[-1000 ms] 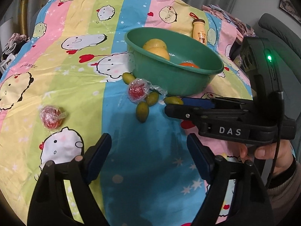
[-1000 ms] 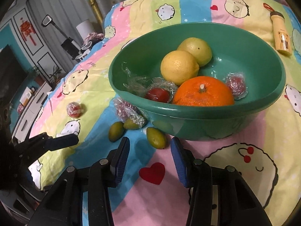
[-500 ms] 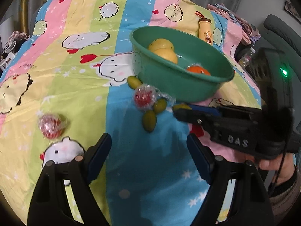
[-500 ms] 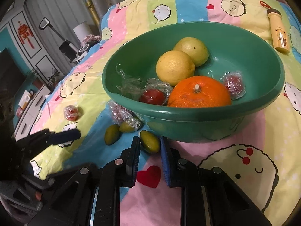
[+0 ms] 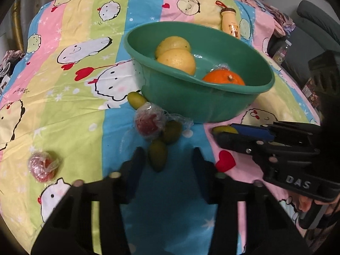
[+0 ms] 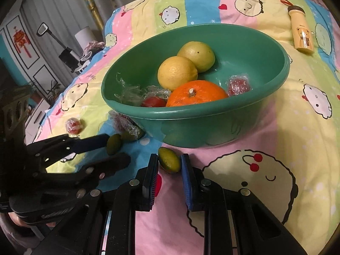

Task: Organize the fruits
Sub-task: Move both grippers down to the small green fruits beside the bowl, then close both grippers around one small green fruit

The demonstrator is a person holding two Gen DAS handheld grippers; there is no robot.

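Right wrist view: the right gripper (image 6: 169,165) pinches a small oval green fruit (image 6: 169,159) between blue pads, low over the striped cartoon cloth (image 6: 276,140), with the round green plastic basin (image 6: 265,106) at twelve o'clock. At nine o'clock the left gripper (image 5: 167,163) stands spread around another green oval fruit (image 5: 157,157). Held only by its end, the smooth fruit may squirt out when lifted.

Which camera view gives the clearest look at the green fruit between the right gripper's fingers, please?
The right wrist view: the green fruit sits unobstructed between the blue pads. In the left wrist view, only its yellowish top peeks above the right gripper.
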